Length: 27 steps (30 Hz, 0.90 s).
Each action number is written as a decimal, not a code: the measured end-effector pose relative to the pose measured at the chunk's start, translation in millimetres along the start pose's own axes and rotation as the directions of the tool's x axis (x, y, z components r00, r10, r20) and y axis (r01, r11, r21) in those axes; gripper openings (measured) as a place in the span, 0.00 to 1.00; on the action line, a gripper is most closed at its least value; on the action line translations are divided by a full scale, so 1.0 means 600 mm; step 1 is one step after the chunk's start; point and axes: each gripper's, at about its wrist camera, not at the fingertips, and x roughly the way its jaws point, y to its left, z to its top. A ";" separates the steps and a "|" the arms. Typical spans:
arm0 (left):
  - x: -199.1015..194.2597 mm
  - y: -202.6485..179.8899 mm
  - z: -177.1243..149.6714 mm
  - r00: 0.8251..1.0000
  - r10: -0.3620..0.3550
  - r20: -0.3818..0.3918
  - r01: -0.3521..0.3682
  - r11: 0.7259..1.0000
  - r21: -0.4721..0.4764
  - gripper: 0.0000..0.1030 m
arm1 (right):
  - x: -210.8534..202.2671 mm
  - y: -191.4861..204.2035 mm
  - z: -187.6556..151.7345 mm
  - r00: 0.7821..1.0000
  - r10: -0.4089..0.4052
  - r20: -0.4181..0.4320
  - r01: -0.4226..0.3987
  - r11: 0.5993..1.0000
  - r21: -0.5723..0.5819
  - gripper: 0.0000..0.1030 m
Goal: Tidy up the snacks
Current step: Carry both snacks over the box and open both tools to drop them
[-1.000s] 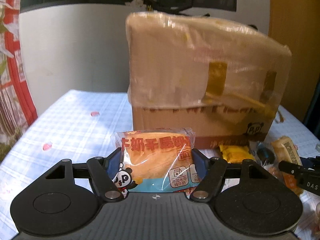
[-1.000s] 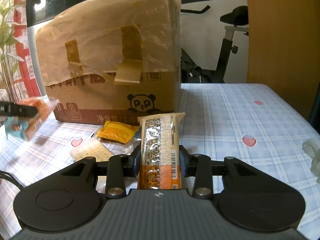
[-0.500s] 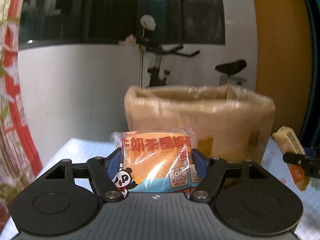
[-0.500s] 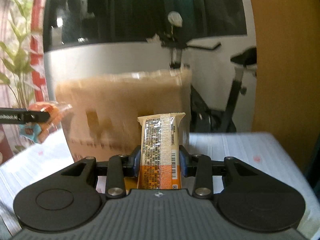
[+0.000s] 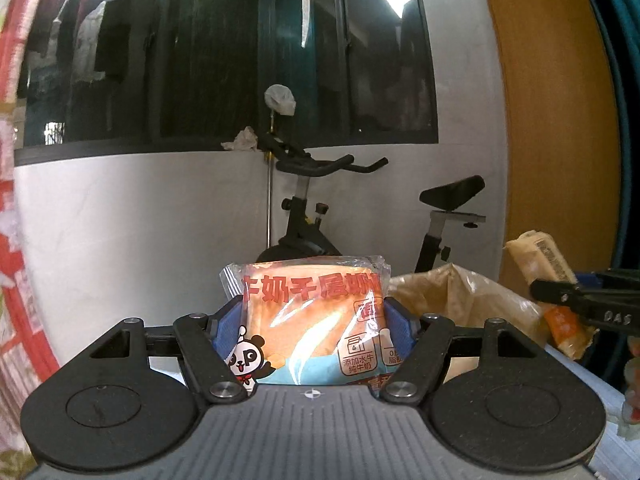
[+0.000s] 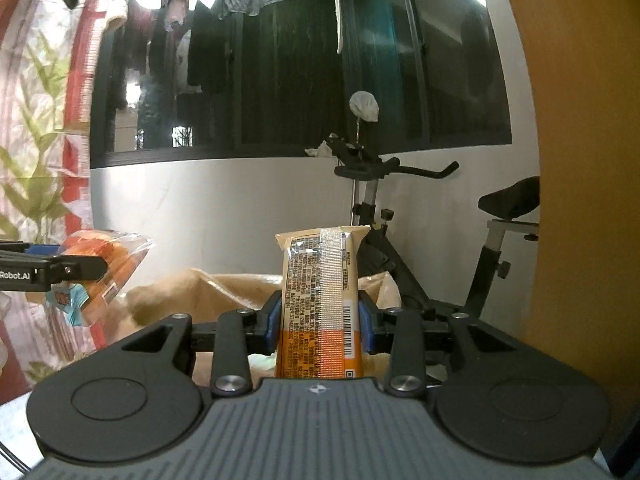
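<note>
Standing upright between the right gripper's (image 6: pixel 320 322) jaws, snack bar (image 6: pixel 320 280).

orange cake packet (image 5: pixel 312 320) (panda print), tan-and-orange bar wrapper (image 6: pixel 322 304).

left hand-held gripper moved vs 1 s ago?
Yes. The left hand-held gripper rose: the cardboard box sank from filling the view to only its open top showing.

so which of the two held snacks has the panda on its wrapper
The wide bread packet in the left gripper. It shows a cartoon panda at its lower corner; the narrow bar in the right gripper shows only print and a barcode.
</note>
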 end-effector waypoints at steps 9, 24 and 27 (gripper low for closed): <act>0.139 0.003 0.035 0.995 0.044 -0.094 -0.045 0.999 -0.002 0.72 | 0.143 0.001 0.015 0.990 -0.076 -0.117 0.071 0.997 -0.040 0.38; 0.178 0.023 0.012 0.979 0.039 -0.202 -0.037 0.999 0.011 0.79 | 0.171 -0.011 -0.004 0.970 -0.084 -0.228 0.080 0.996 -0.025 0.48; 0.152 0.025 0.014 0.983 0.030 -0.183 -0.027 0.999 0.020 0.79 | 0.150 -0.007 0.001 0.975 -0.064 -0.214 0.058 0.998 -0.031 0.49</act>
